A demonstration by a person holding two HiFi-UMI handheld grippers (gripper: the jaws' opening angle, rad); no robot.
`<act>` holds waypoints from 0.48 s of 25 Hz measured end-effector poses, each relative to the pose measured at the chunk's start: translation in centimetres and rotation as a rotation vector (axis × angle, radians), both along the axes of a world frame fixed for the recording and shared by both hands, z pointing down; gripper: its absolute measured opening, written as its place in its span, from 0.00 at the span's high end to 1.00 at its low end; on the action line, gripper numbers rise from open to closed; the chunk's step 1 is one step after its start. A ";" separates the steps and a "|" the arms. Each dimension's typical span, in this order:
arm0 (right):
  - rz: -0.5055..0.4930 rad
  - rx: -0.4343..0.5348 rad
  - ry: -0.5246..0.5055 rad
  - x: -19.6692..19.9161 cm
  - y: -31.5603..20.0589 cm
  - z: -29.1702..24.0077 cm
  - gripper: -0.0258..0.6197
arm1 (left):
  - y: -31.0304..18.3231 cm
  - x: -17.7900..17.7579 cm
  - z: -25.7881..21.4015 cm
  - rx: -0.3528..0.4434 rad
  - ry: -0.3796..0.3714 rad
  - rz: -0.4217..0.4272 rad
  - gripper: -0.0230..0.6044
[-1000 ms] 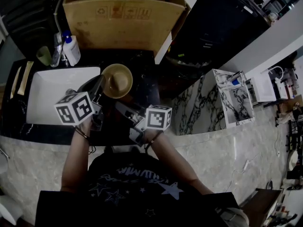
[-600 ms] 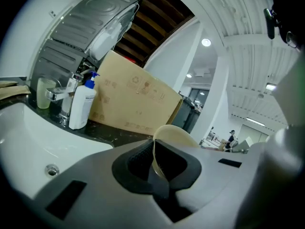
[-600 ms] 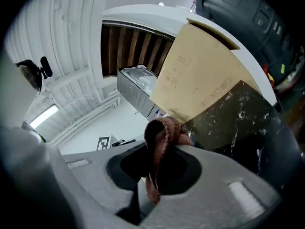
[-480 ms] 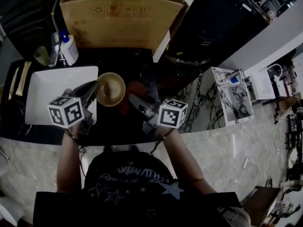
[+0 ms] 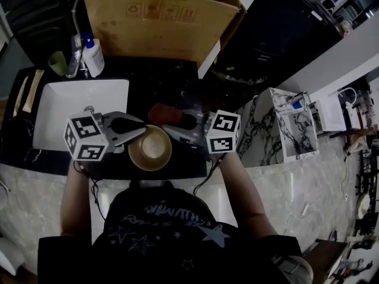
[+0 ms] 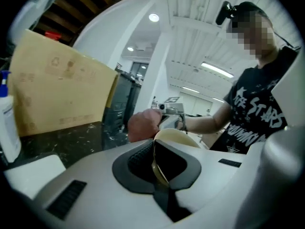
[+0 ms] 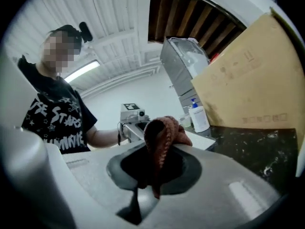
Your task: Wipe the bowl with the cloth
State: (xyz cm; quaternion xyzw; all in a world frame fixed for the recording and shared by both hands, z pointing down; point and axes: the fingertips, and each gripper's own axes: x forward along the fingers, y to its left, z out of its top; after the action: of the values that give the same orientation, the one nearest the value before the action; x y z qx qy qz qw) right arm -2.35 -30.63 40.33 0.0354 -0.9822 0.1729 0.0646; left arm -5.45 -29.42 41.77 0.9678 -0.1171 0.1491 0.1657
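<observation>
The tan bowl (image 5: 150, 148) hangs in the air in front of the person's chest, with my left gripper (image 5: 137, 134) shut on its rim. In the left gripper view the bowl's thin rim (image 6: 159, 162) runs between the dark pads. My right gripper (image 5: 176, 123) is shut on the reddish cloth (image 5: 161, 112), which is bunched just beyond the bowl's far edge. In the right gripper view the cloth (image 7: 161, 133) bulges up out of the jaws. The two grippers face each other, tips a short way apart. I cannot tell whether cloth and bowl touch.
A white sink (image 5: 59, 108) is set in the dark counter (image 5: 177, 78) at the left. A soap bottle (image 5: 93, 57) and a green cup (image 5: 57, 64) stand behind it. A large cardboard box (image 5: 160, 25) fills the back. A marble-patterned ledge (image 5: 254, 141) is on the right.
The left gripper has brought the bowl from beside the sink back toward the person. The right gripper has swung right and now points left with the cloth in it.
</observation>
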 end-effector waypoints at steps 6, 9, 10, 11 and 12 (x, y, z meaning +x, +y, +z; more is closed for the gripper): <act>-0.202 -0.068 -0.077 -1.5 2.4 -0.4 0.88 | 3.1 1.3 -2.3 0.023 0.053 0.212 0.93; -0.257 -0.107 -0.103 -2.2 3.4 0.1 0.88 | 3.2 1.4 -4.7 0.014 0.174 0.231 0.93; -0.276 -0.115 -0.107 -2.6 3.8 0.3 0.88 | 3.0 1.3 -5.5 0.012 0.217 0.226 0.93; -0.294 -0.123 -0.113 -3.0 4.2 0.6 0.88 | 2.7 1.2 -6.2 0.014 0.251 0.217 0.93; -0.312 -0.127 -0.118 -3.3 4.7 0.8 0.88 | 2.3 1.0 -6.7 0.018 0.273 0.202 0.93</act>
State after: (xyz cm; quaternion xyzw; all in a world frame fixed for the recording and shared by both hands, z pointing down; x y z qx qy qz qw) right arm -5.69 -25.92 41.08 -0.1316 -0.9649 0.2245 0.0351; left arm -4.43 -27.12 35.06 0.9874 0.0029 0.0313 0.1554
